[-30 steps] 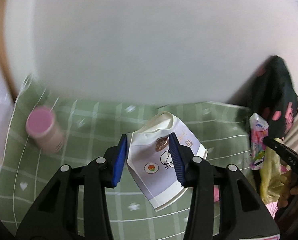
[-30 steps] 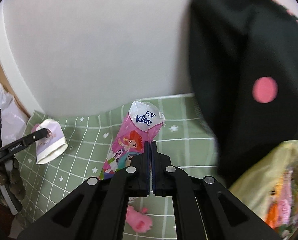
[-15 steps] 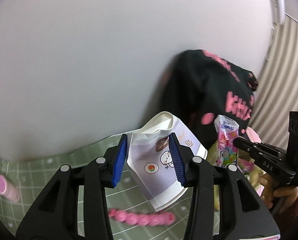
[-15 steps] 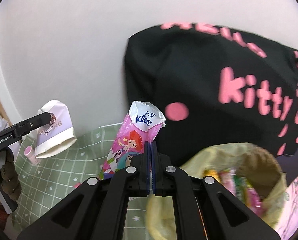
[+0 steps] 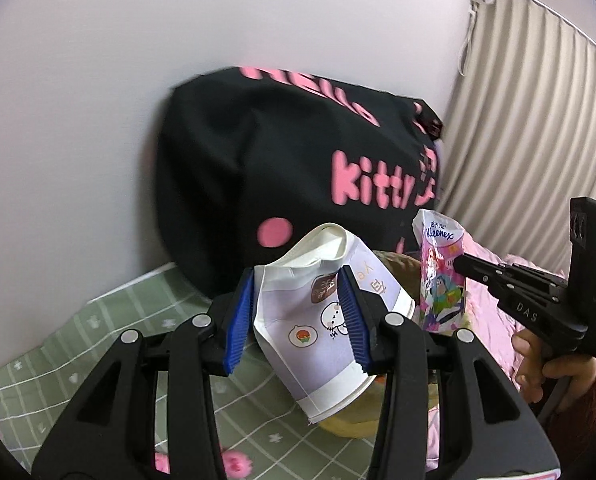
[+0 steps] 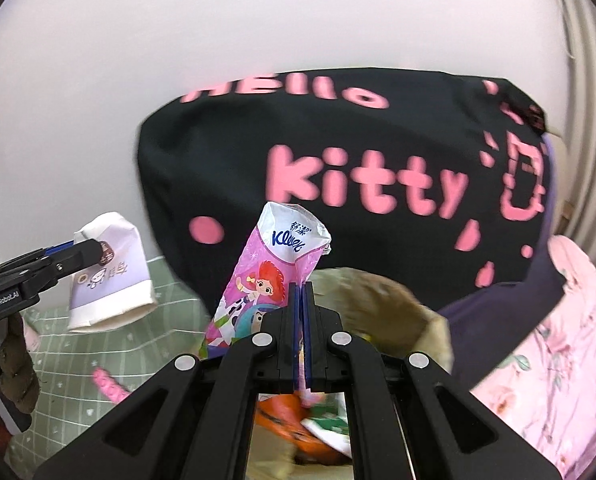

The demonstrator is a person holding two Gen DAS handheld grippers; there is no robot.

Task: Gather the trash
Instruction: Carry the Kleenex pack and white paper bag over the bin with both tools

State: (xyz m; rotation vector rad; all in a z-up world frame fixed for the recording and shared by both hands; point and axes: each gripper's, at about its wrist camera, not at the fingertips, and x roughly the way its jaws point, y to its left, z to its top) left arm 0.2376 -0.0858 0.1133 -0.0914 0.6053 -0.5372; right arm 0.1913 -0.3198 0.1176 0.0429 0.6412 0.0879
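While both pieces of trash hang clamped in the air, nothing counts as binned yet. Left gripper pinches a crushed paper cup, tilted downward, just above the yellowish trash bag at 6 o'clock. Right gripper sits fully closed on a pink Kleenex tissue packet, angled down over the bag's open mouth. Still left on the green checked cloth: pink bits near 7 o'clock.

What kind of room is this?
Probably a bedroom or someone's home: a green checked cloth on a table, a black Hello Kitty bag against the wall, curtains, and pink floral fabric.
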